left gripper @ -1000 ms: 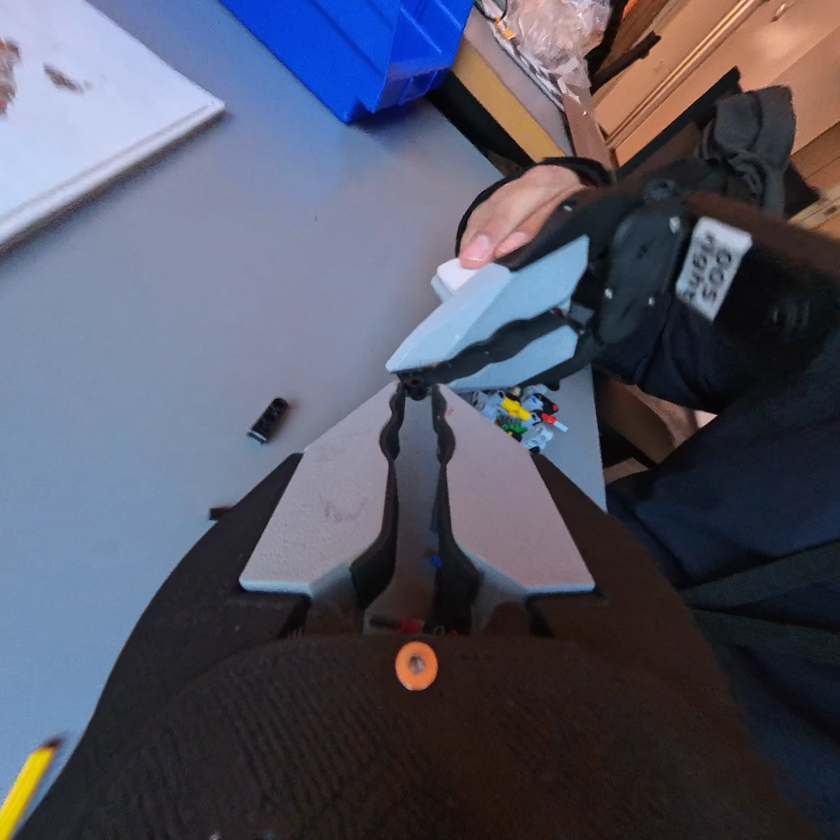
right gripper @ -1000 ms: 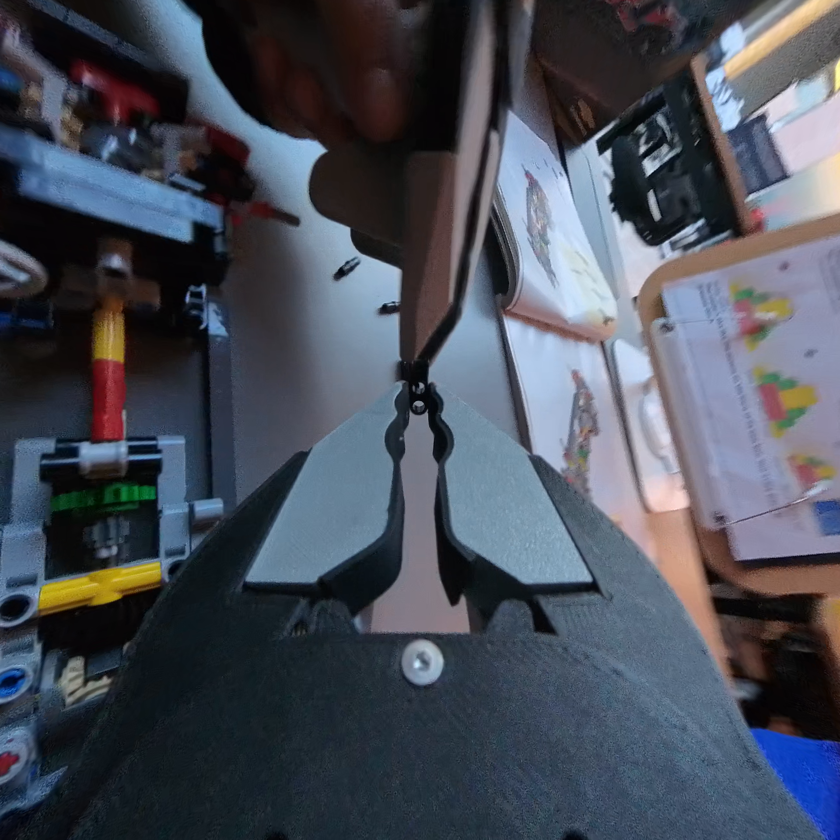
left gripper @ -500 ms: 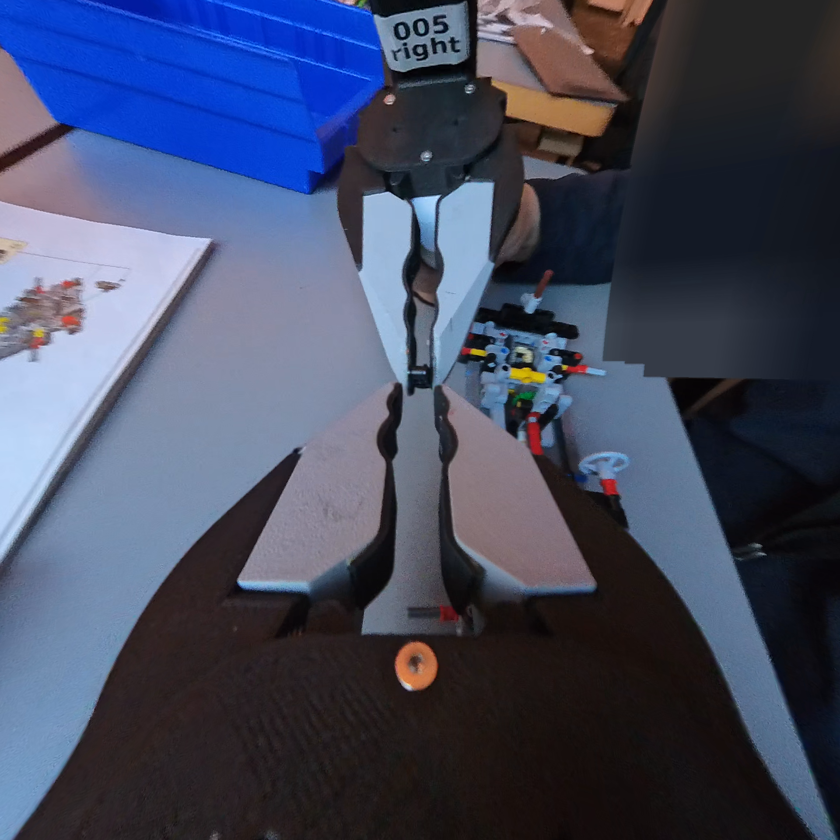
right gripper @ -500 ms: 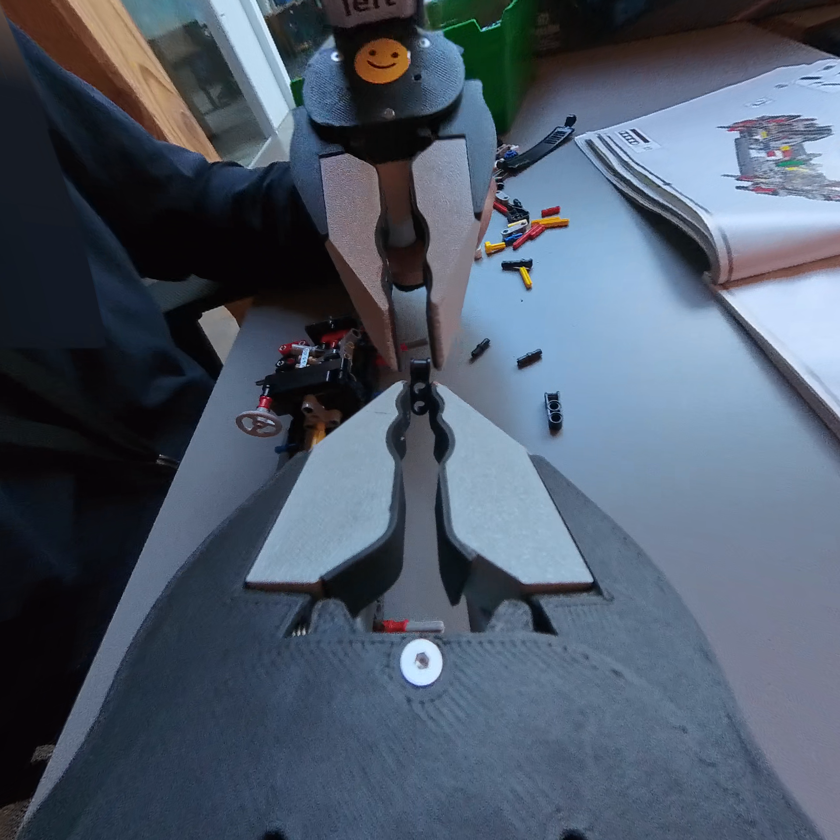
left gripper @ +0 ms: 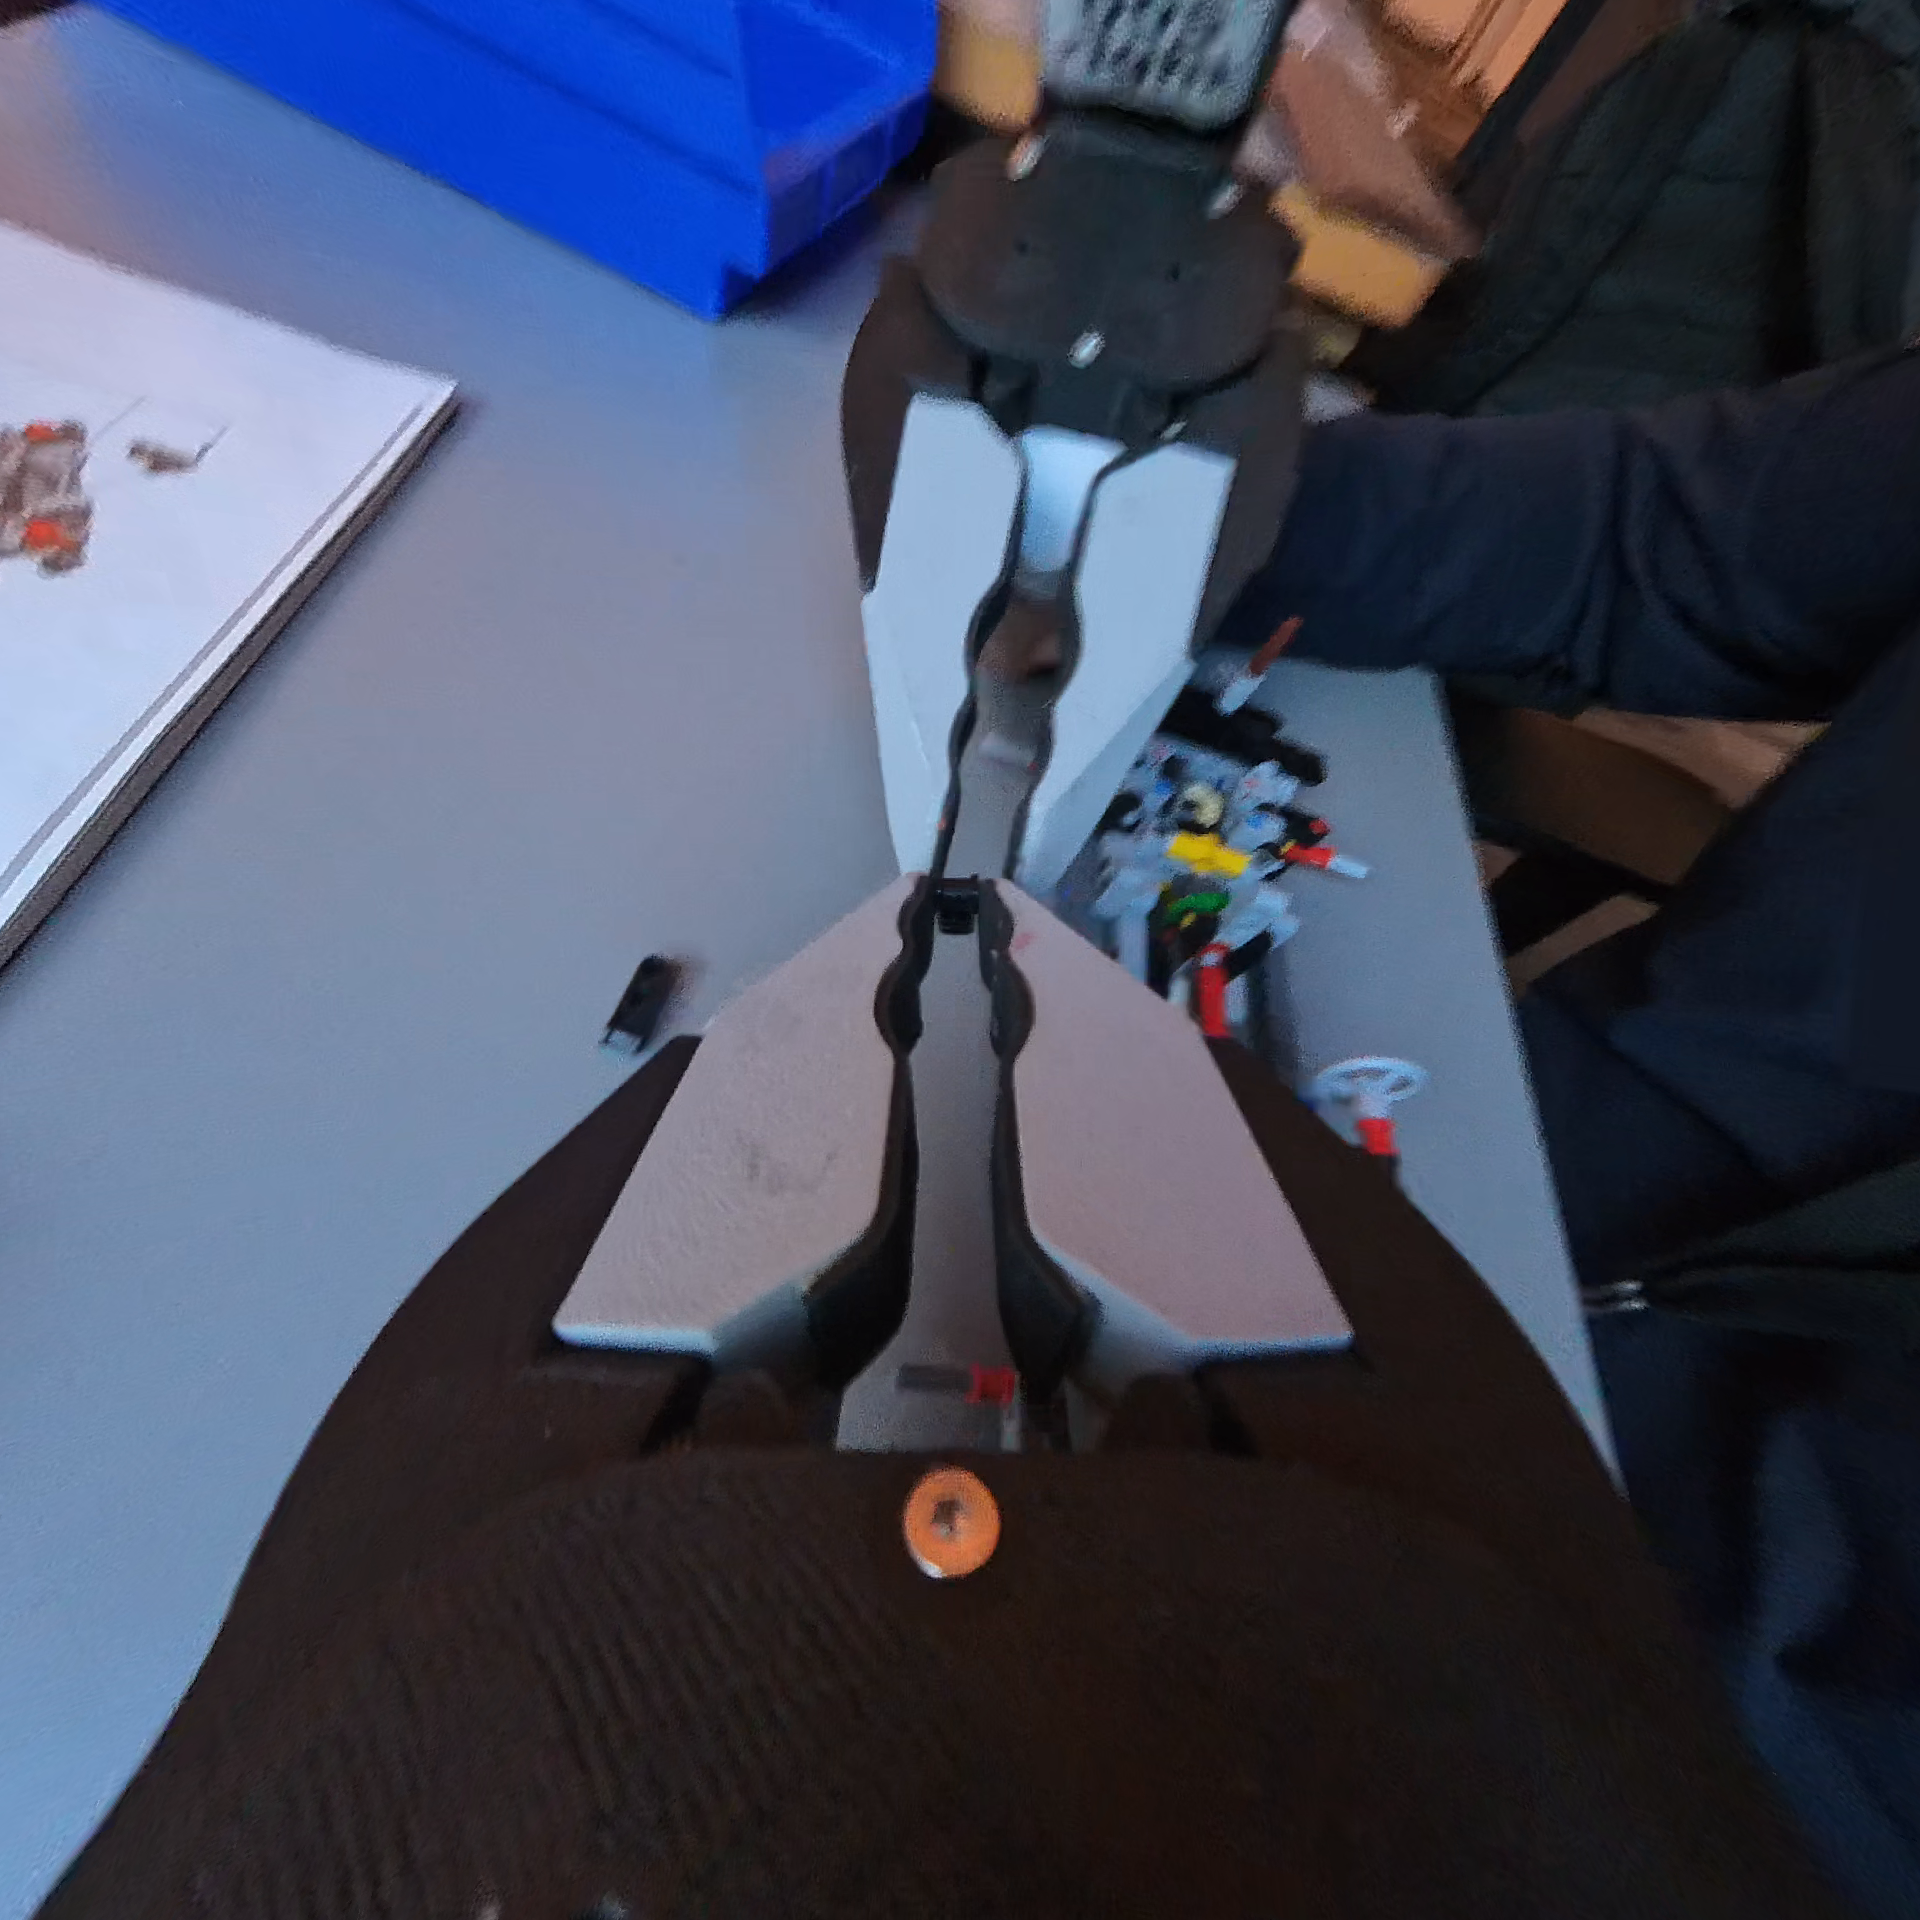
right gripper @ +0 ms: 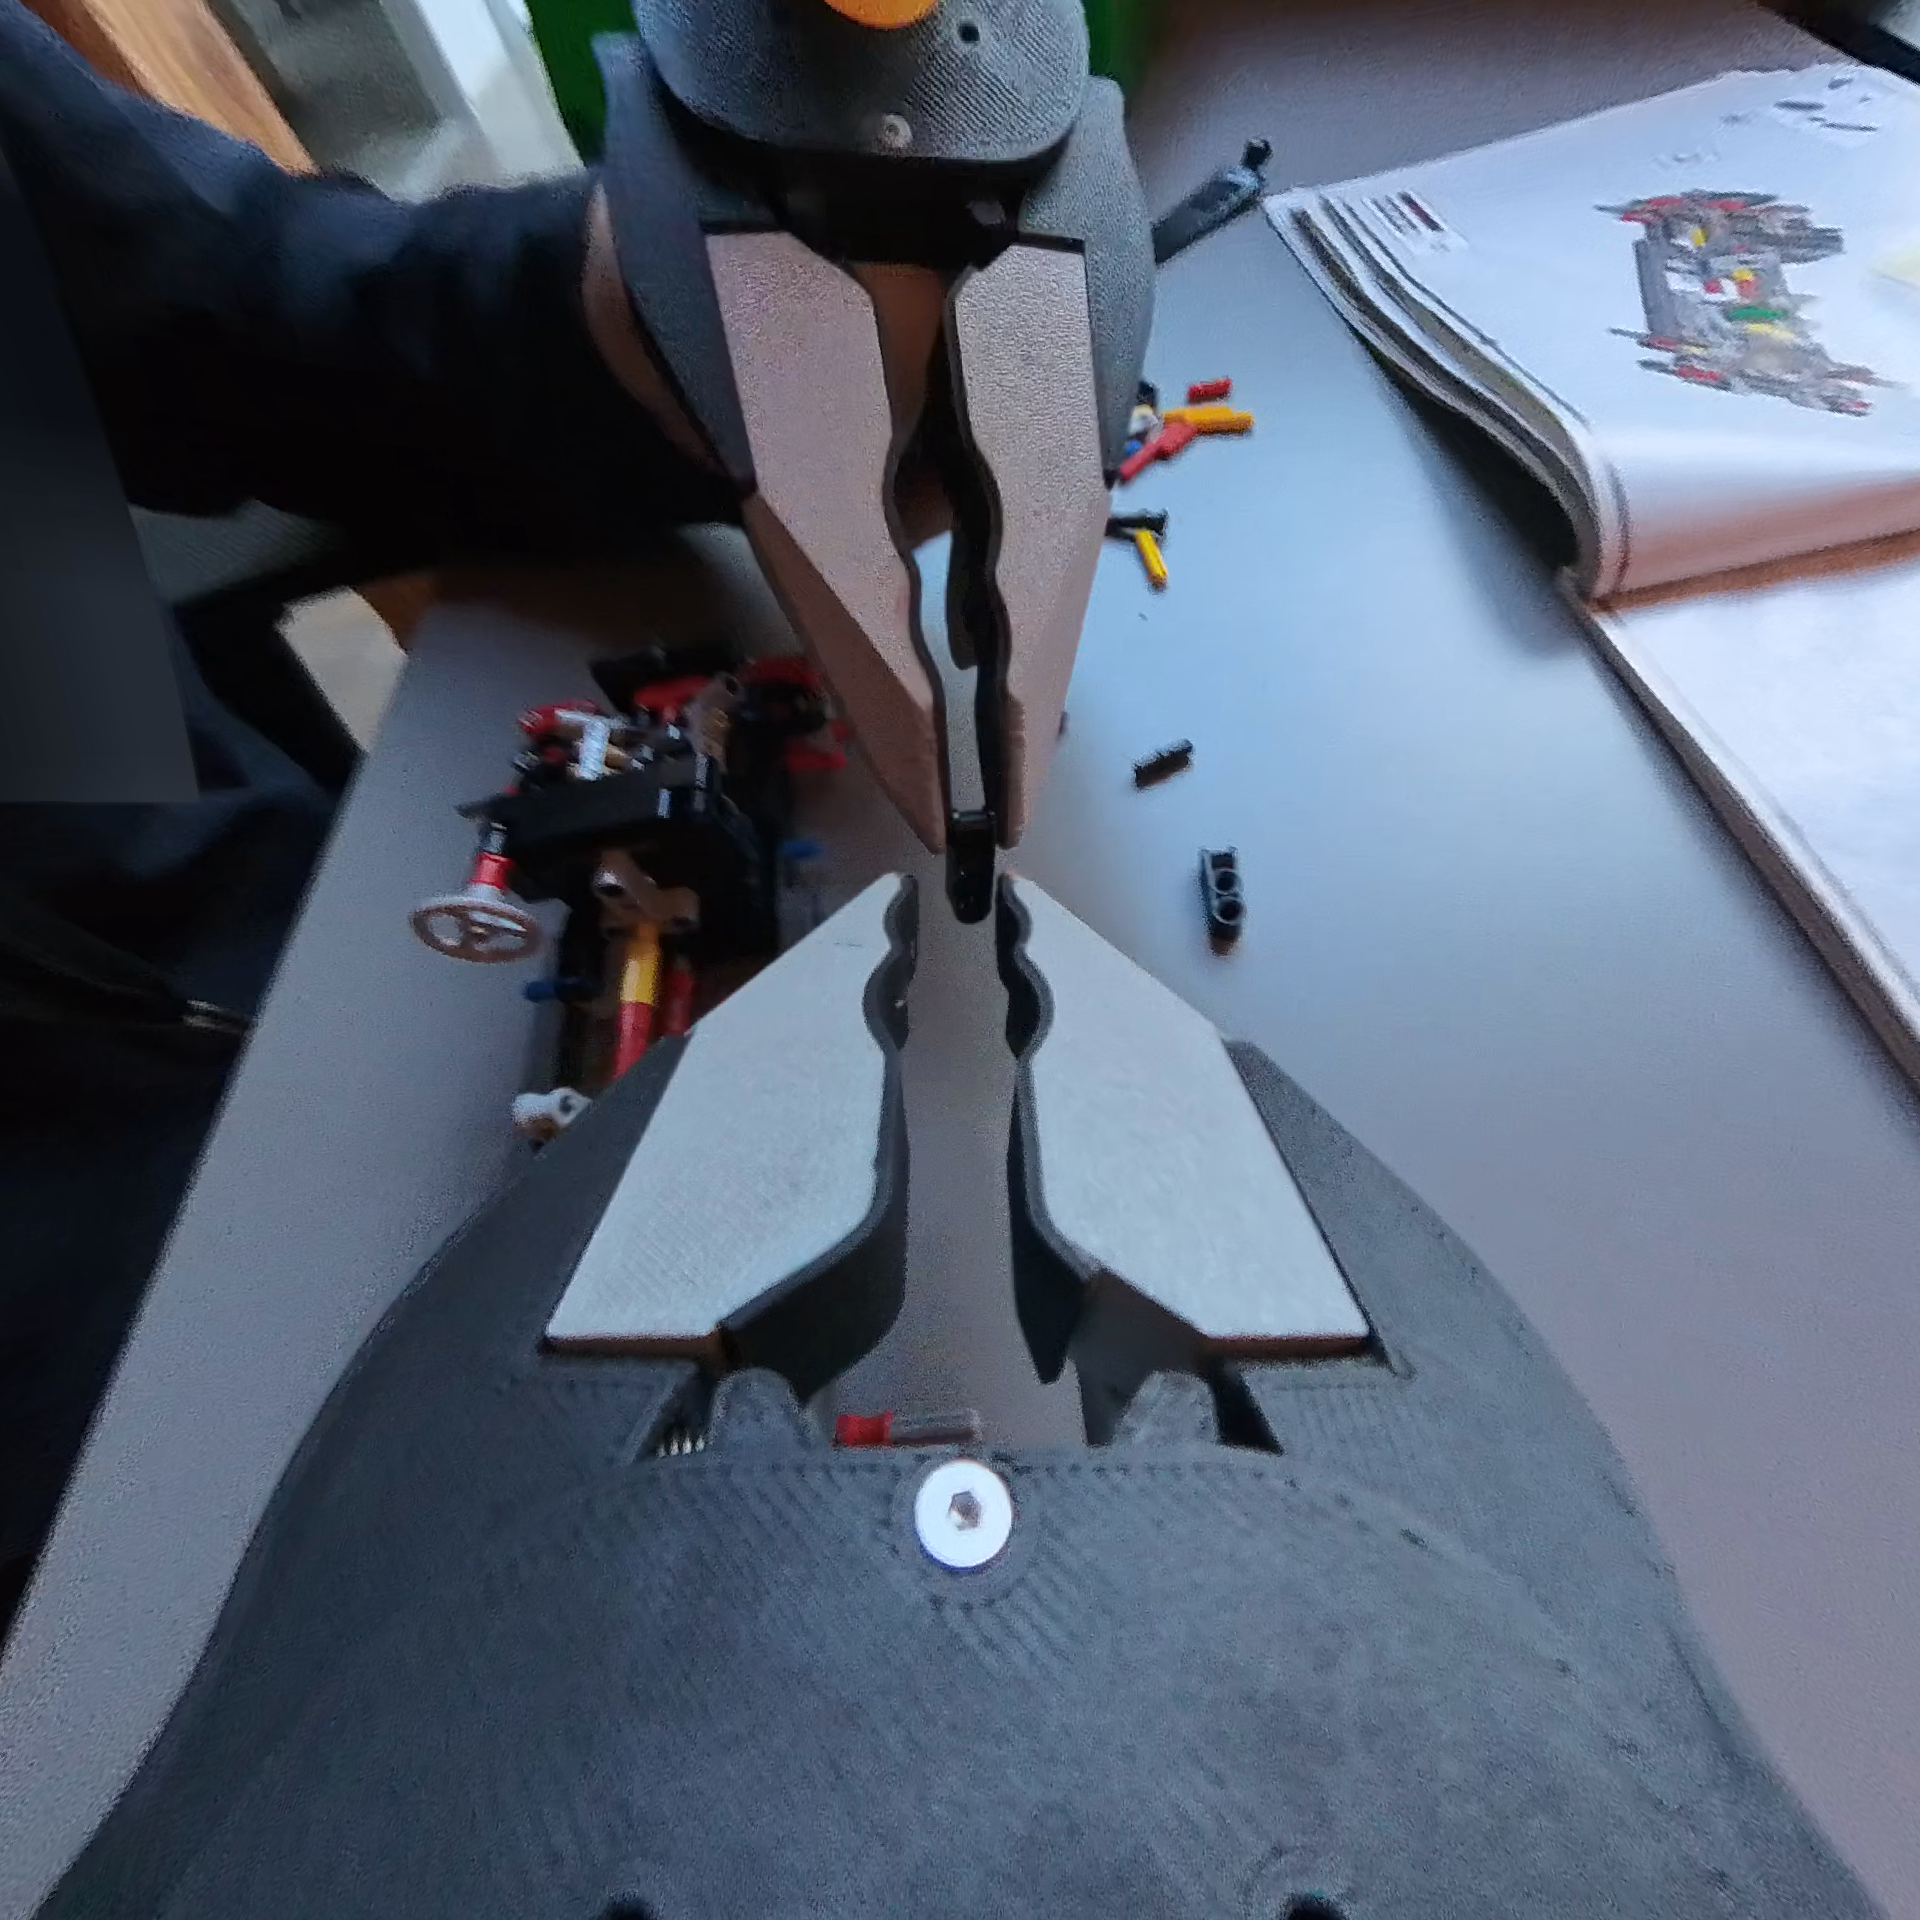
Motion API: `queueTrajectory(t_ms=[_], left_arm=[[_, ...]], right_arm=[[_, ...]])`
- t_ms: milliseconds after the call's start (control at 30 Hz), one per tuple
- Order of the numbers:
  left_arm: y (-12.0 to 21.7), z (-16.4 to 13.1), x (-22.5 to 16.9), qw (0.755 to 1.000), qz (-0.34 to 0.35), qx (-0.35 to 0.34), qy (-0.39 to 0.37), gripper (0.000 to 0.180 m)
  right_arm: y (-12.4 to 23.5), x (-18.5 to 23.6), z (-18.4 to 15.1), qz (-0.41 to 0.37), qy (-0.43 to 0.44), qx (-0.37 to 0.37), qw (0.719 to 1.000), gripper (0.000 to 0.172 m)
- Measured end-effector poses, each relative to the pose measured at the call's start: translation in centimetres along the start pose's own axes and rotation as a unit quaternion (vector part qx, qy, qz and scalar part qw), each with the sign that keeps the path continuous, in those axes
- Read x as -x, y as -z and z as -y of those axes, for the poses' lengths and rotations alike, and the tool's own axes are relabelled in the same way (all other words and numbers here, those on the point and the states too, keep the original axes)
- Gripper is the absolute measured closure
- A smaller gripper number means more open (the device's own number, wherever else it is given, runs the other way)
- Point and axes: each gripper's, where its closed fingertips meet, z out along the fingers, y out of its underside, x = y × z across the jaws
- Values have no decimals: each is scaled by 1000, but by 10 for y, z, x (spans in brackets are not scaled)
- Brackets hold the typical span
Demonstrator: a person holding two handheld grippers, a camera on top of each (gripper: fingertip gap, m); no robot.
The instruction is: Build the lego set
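The two grippers meet tip to tip above the grey table (left gripper: pixel 416 935). My left gripper (left gripper: pixel 954 899) is shut on a small black toy-brick connector (left gripper: pixel 956 906). In the right wrist view the connector (right gripper: pixel 969 873) hangs from the left gripper's tips (right gripper: pixel 974 823). My right gripper (right gripper: pixel 956 899) is open. Its pads (right gripper: pixel 902 904) stand on either side of the connector's free end with a gap to it. It also shows in the left wrist view (left gripper: pixel 977 847), jaws apart.
A partly built toy-brick model (right gripper: pixel 634 821) with a small steering wheel (right gripper: pixel 473 925) lies near the table's edge. Also there are an open instruction booklet (right gripper: pixel 1714 343), a blue bin (left gripper: pixel 582 125), a black two-hole piece (right gripper: pixel 1221 899), a black pin (right gripper: pixel 1162 764) and coloured loose parts (right gripper: pixel 1174 426). The grippers are tip to tip, or close to it. It is some 8 cm from my right tips to the black pin (right gripper: pixel 1162 764).
The right gripper held the black connector and has opened off it. The left gripper has shut on it. The connector has passed from right to left.
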Motion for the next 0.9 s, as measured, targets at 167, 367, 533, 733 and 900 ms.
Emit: queueTrajectory(t_ms=[167,367,533,733,900], left_arm=[[-9,-18,5,998,26,55,0,175],[-9,-16,6,998,34,51,0,175],[-8,-13,5,999,27,39,10,175],[-7,-7,3,999,21,23,17,175],[-6,-3,1,999,8,8,32,175]], right_arm=[[-5,-3,-5,-18,16,14,1000,157],[-4,-4,-5,-16,12,10,1000,159],[-2,-3,-5,-13,16,11,1000,167],[-3,-1,-4,1,0,2,1000,169],[-3,-1,-2,7,-11,-6,1000,165]])
